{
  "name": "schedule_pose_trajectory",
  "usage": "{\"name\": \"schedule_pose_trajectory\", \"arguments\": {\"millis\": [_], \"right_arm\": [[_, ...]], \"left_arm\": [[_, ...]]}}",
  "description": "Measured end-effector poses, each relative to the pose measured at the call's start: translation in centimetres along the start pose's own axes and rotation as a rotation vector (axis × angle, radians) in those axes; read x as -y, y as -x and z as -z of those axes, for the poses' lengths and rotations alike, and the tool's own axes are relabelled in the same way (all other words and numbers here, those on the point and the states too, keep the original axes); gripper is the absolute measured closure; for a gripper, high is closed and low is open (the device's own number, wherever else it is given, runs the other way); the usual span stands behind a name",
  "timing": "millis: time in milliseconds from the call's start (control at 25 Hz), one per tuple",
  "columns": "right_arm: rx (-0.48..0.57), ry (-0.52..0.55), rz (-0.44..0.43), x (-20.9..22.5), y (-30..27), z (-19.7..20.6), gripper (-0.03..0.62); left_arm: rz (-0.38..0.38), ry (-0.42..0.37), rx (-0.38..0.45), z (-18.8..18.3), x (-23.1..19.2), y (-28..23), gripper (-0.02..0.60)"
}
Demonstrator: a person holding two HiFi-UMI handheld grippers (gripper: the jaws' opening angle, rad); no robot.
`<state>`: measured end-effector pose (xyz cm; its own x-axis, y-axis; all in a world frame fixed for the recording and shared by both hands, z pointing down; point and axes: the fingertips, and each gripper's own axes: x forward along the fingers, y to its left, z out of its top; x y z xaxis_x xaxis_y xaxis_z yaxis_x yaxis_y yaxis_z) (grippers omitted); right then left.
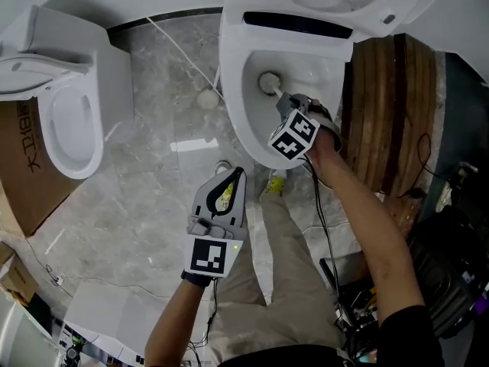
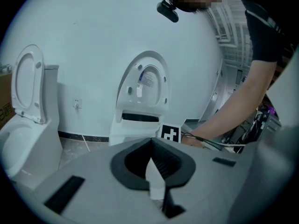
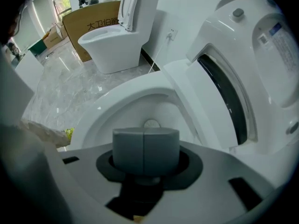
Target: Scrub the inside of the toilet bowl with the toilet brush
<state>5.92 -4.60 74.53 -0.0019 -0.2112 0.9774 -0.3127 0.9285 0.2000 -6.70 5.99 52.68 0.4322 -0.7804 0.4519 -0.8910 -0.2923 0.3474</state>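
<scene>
The white toilet bowl [image 1: 238, 121] stands open at the top centre of the head view, its lid raised. The toilet brush [image 1: 269, 82] has its round head down in the bowl near the drain. My right gripper [image 1: 289, 104] reaches over the rim, shut on the brush handle. In the right gripper view the shut fingertips [image 3: 145, 146] hide most of the brush; only the top of its head [image 3: 152, 123] shows against the bowl wall [image 3: 117, 111]. My left gripper [image 1: 239, 176] hangs over the floor in front of the bowl, shut and holding nothing. The left gripper view shows the toilet [image 2: 140, 106] ahead.
A second white toilet [image 1: 72, 121] stands at the left beside a cardboard box [image 1: 23, 167]. A wooden slatted panel [image 1: 390, 113] and dark gear with cables [image 1: 451, 266] lie to the right. A white cord [image 1: 183, 56] crosses the marble floor. My legs and a yellow-green shoe [image 1: 275, 182] are below the bowl.
</scene>
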Motion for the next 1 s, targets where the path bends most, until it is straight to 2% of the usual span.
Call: {"name": "schedule_pose_trajectory", "arguments": {"millis": [240,400,600,760,920,1000], "right_arm": [[-0.038,0.09,0.047,2.0,-1.8,0.9,0.445],[-0.102,0.088,0.044,2.5,-2.4,3.5,0.447],[-0.096,0.004,-0.016,0.7,-1.7,5.5,0.445],[-0.052,-0.085,-0.062,-1.3,-0.3,5.8,0.443],[0.007,-0.267,-0.125,-2.1,4.5,7.5,0.445],[0.053,-0.286,-0.103,-1.6,8.4,7.8,0.445]], "left_arm": [[-0.028,0.02,-0.004,0.7,1.2,-0.9,0.571],[-0.019,0.013,-0.008,0.6,2.5,-1.5,0.571],[-0.008,-0.003,-0.002,-0.3,3.7,-2.1,0.571],[-0.018,-0.034,0.006,-1.4,4.8,-1.7,0.571],[-0.025,-0.013,-0.025,-3.4,6.2,1.8,0.571],[-0.022,-0.038,-0.061,-4.6,6.6,3.4,0.571]]}}
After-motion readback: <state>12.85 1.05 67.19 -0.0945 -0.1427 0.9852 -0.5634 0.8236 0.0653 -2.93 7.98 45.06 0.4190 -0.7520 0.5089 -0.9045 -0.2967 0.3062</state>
